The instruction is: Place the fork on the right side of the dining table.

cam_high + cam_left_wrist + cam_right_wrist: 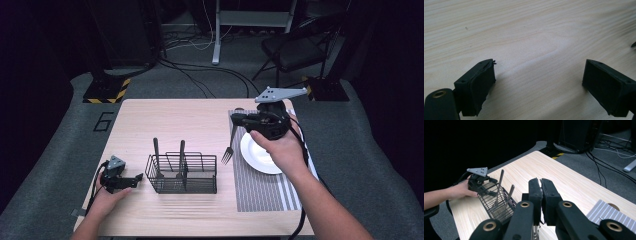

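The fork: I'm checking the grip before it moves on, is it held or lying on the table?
Held: the right gripper is shut on the fork, which hangs tines-down above the table.

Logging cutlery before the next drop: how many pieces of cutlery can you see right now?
3. Two utensils stand upright in the wire caddy, left one and right one, ends hidden. A fork hangs tines down from the right gripper, near the plate.

The left gripper (131, 181) rests low at near left, jaws wide apart; the right gripper (235, 119) hangs raised at far right, jaws closed.
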Motion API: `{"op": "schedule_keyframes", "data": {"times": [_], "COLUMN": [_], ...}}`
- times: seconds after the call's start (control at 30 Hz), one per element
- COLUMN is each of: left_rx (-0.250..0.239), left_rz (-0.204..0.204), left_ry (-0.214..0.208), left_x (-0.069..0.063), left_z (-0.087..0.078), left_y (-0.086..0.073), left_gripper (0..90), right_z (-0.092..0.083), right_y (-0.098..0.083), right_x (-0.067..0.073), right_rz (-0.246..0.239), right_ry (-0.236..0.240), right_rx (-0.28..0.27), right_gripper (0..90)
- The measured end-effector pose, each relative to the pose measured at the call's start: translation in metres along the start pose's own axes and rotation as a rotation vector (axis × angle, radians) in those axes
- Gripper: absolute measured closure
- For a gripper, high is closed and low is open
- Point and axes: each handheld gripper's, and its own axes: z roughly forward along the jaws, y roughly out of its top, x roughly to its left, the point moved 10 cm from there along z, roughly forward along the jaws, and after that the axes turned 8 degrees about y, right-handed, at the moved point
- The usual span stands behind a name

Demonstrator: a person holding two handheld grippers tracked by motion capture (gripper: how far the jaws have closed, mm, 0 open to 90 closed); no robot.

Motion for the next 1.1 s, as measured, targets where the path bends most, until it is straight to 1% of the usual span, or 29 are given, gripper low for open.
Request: {"op": "schedule_keyframes", "data": {"times": [0.13,0.4,0.57,0.77,0.8,0.93,1.1], "left_rx": [0.0,0.0,0.0,0.0,0.0,0.0,0.0], "left_rz": [0.0,0.0,0.0,0.001,0.0,0.001,0.0], "left_ry": [0.0,0.0,0.0,0.0,0.0,0.0,0.0], "left_x": [0.0,0.0,0.0,0.0,0.0,0.0,0.0], "left_z": [0.0,0.0,0.0,0.0,0.0,0.0,0.0], "left_y": [0.0,0.0,0.0,0.0,0.0,0.0,0.0], "left_gripper": [10.7,10.7,10.7,10.7,10.7,10.7,10.8], "right_z": [-0.004,-0.009,-0.008,-0.005,-0.003,0.0,0.002], "right_y": [-0.013,-0.037,-0.057,-0.078,-0.082,-0.094,-0.106], "right_x": [-0.007,-0.018,-0.025,-0.029,-0.029,-0.032,-0.036], "right_rz": [0.012,0.028,0.044,0.06,0.056,0.053,0.068], "right_ry": [-0.016,-0.059,-0.089,-0.119,-0.125,-0.154,-0.175], "right_rx": [0.008,0.0,0.006,0.011,0.015,0.034,0.029], "right_gripper": [86.7,86.7,86.7,86.7,86.7,86.7,86.7]}}
